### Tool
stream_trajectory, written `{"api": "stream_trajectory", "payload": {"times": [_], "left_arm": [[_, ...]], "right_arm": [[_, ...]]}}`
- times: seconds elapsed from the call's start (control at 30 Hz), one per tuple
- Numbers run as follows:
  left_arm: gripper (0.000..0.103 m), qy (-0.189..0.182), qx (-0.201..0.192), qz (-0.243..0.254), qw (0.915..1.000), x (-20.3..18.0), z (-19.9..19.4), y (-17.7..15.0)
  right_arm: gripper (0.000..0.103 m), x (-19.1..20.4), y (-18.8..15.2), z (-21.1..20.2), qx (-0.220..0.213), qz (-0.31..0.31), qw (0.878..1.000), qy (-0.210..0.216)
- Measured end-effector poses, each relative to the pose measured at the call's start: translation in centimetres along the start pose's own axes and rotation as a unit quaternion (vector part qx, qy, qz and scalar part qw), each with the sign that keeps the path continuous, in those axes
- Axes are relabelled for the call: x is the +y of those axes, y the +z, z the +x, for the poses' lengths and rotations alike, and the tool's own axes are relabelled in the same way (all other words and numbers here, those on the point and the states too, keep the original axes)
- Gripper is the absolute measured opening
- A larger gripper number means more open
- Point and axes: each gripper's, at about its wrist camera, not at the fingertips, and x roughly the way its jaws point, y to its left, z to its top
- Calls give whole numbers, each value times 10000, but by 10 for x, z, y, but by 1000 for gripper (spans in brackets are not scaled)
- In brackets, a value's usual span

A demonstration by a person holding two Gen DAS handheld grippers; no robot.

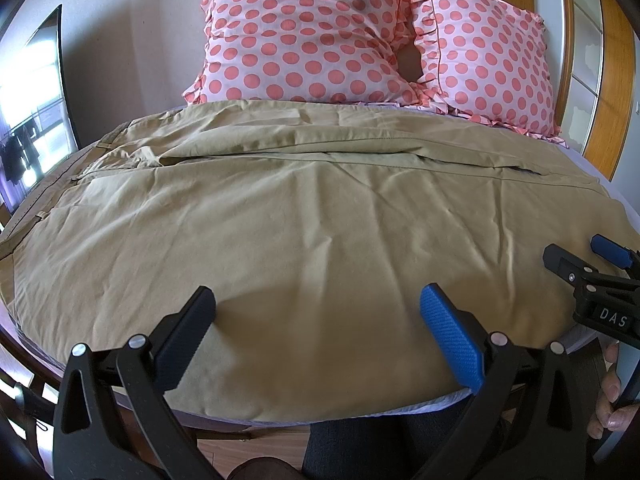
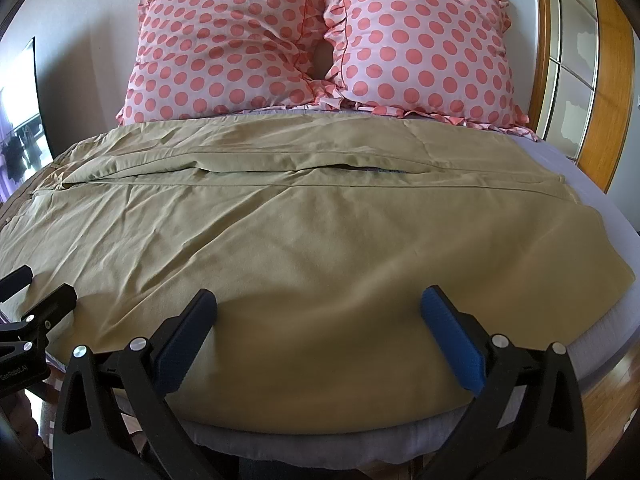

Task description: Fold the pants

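Tan khaki pants (image 1: 304,220) lie spread flat across the bed, waistband with belt loops to the left, legs running right; they also fill the right wrist view (image 2: 312,240). My left gripper (image 1: 318,300) is open and empty, hovering over the near edge of the near leg. My right gripper (image 2: 318,300) is open and empty over the same near edge, further right. The right gripper also shows at the right edge of the left wrist view (image 1: 580,256). The left gripper shows at the left edge of the right wrist view (image 2: 40,284).
Two pink polka-dot pillows (image 1: 304,36) (image 2: 424,48) lean at the head of the bed. A lavender sheet (image 2: 580,184) shows to the right of the pants. A wooden-framed door (image 2: 568,60) stands at the right, a window (image 1: 28,112) at the left. The person's legs (image 1: 360,448) are at the bed's near edge.
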Motion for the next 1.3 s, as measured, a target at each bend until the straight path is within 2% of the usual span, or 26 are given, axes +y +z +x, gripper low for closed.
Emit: {"api": "stream_trajectory", "payload": {"times": [1.3], "left_arm": [[101,2,-25,6,10000,0,0,0]], "right_arm": [[102,-1,1,-5,-42,-3,10000,0]]}}
